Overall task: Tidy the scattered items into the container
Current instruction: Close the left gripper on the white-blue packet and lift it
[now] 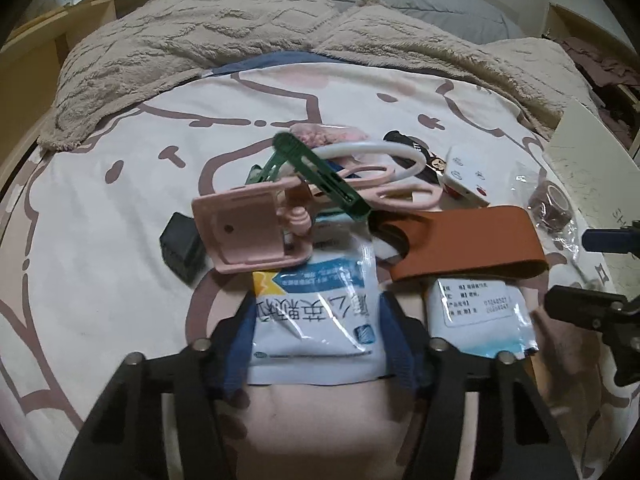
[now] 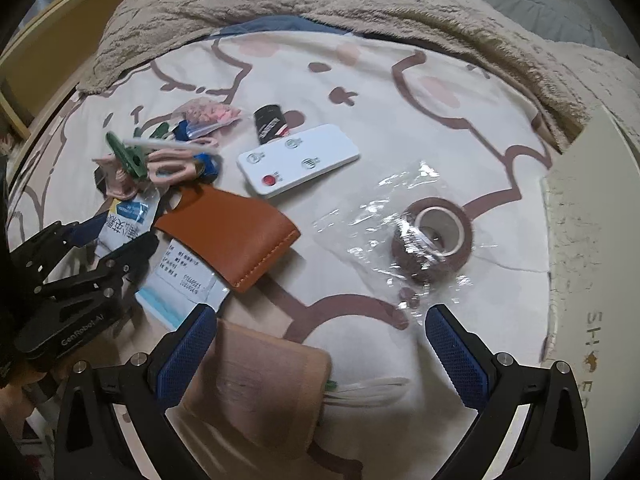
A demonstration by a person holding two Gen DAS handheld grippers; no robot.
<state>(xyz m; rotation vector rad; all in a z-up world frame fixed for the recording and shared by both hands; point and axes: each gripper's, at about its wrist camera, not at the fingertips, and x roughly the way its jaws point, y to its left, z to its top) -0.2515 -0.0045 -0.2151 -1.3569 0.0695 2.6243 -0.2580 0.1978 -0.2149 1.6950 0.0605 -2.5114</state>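
The left gripper (image 1: 320, 344) pinches the white-blue sachet (image 1: 316, 320) at the pile's near edge on the bed (image 1: 100, 216). The container (image 2: 592, 240) lies well off at the bed's right edge, nearer the spread, empty right gripper (image 2: 320, 344).

Likely bedroom, cartoon bedsheet (image 1: 100, 240), fleece blanket (image 1: 192, 28)

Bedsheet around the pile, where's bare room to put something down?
Free sheet lies between the white remote and the beige blanket, and left of the black box. Crowded: the pile around the brown leather sleeve and medicine packet.
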